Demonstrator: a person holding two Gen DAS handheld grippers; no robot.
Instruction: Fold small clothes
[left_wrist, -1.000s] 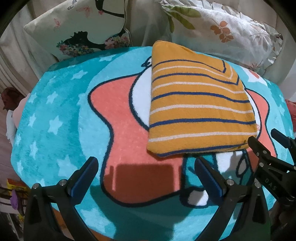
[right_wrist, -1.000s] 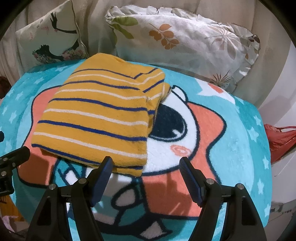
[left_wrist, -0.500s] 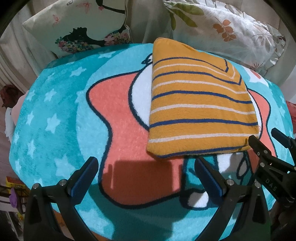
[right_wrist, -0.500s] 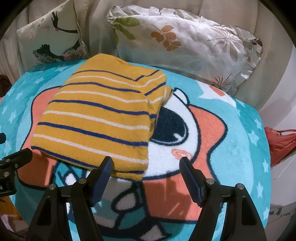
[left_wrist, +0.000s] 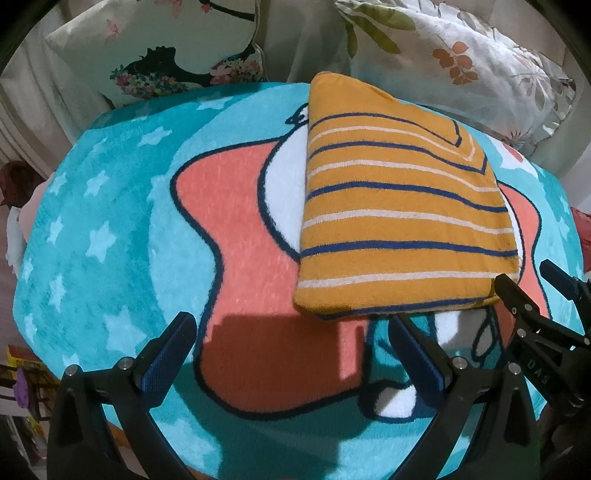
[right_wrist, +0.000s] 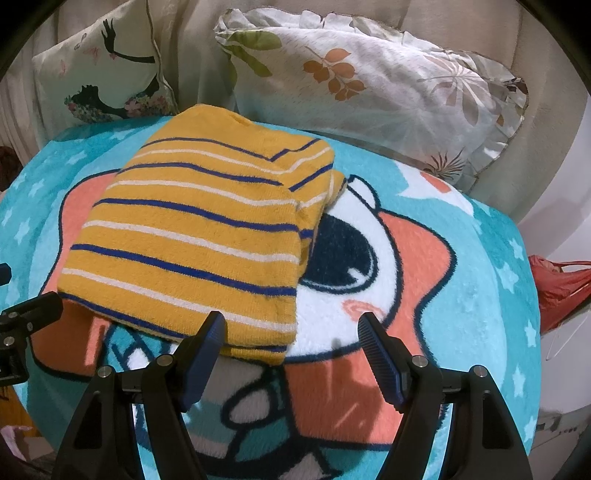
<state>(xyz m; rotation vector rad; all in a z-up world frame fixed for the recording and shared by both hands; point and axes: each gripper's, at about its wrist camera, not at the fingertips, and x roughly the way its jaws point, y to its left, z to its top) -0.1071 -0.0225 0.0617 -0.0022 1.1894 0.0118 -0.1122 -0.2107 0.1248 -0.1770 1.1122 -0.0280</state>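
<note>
Striped garment (left_wrist: 399, 221) lies folded on blanket (left_wrist: 110, 221), both grippers' fingers apart.

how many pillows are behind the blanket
2: a cream cushion with a black dancer print at the back left, and a white frilled pillow with a leaf print at the back right. More could sit outside the frame.

Legible text: one item only. White capitals "DAS", printed on the black frame of the right gripper (left_wrist: 546, 291), seen at the right edge of the left wrist view, lettering running along the arm below a screw. No further lettering, brand, number or sign readable on the striped garment (left_wrist: 399, 221), on the cartoon blanket (left_wrist: 110, 206), or on the printed cushions (right_wrist: 369, 81) behind; prints there pictorial only: stars, leaves, a silhouette figure.
</note>
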